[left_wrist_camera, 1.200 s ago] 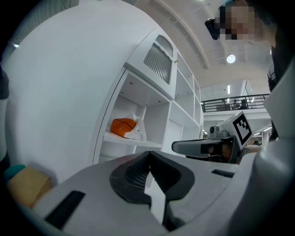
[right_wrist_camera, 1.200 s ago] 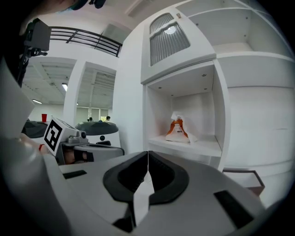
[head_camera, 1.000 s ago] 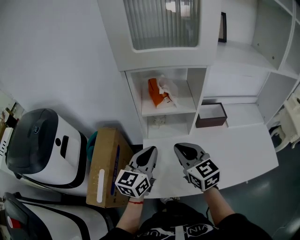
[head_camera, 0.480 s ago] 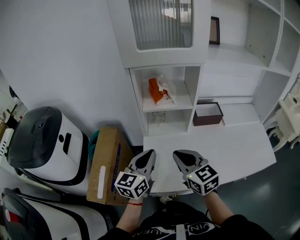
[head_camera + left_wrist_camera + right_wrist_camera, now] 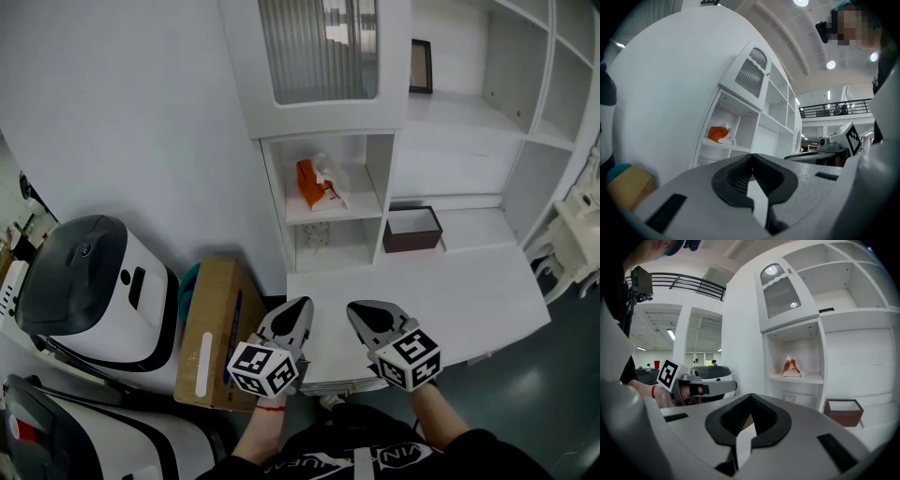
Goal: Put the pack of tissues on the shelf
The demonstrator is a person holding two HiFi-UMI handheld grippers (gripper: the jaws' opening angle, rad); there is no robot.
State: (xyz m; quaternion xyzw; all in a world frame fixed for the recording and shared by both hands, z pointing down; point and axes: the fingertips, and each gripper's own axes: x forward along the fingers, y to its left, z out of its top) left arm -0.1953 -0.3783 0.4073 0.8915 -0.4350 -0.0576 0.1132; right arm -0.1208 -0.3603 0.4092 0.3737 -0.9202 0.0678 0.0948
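The orange-and-white pack of tissues (image 5: pixel 317 182) lies on the upper shelf (image 5: pixel 333 212) of a small open cubby in the white cabinet. It shows small in the left gripper view (image 5: pixel 720 134) and the right gripper view (image 5: pixel 792 367). My left gripper (image 5: pixel 302 307) and right gripper (image 5: pixel 357 308) hover side by side over the near edge of the white desk (image 5: pixel 450 300), well short of the cubby. Both are shut with nothing between their jaws.
A brown open box (image 5: pixel 413 230) sits on the desk beside the cubby. A cardboard carton (image 5: pixel 212 330) and a white-and-black machine (image 5: pixel 80 291) stand on the floor at the left. Taller open shelves (image 5: pixel 506 84) rise at the right.
The head view has shifted slightly, so the cabinet sits a little more to the right and lower. Both grippers keep their places and stay shut.
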